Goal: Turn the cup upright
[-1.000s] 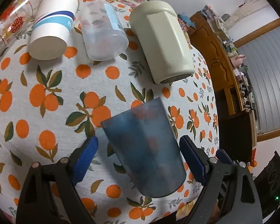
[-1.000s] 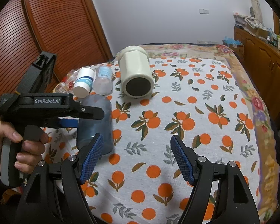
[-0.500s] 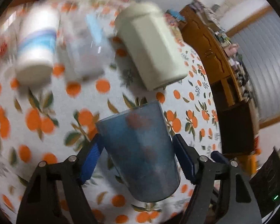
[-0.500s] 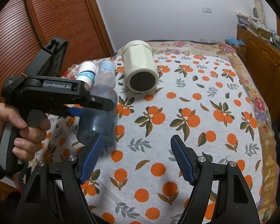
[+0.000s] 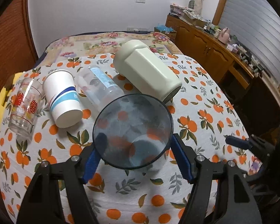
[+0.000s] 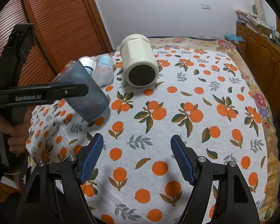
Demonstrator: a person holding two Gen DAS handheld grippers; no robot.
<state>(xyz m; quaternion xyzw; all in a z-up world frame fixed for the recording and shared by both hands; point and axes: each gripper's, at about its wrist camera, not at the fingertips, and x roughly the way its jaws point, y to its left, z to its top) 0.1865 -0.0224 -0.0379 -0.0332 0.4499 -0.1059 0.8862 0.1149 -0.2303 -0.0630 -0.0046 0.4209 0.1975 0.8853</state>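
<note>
Blue-tinted cup (image 5: 133, 132): translucent plastic, held off the tablecloth (image 5: 196, 100) and tilted, with the open mouth turned up and toward the left wrist camera; the round base is seen through the wall.
Left gripper (image 5: 135, 154): fingers are closed against opposite sides of the cup below the rim, so the cup is clamped between the blue pads (image 5: 181, 160).
Right gripper (image 6: 136, 156): fingers are spread wide over bare cloth; nothing is held, and the cup is well apart to its left.
Cup seen from the right wrist (image 6: 85, 95): the body is leaned, the closed end lowest and just above the cloth; contact with the cloth cannot be told.
Other items: a glass (image 5: 25, 106), a paper cup (image 5: 62, 100), a clear bottle (image 5: 100, 89) and a cream jar (image 5: 147, 71) are laid on their sides in a row behind.
Progress: the turning is judged mostly done; the base is yet to be set flat, the cup brought fully vertical, and the grip released.
</note>
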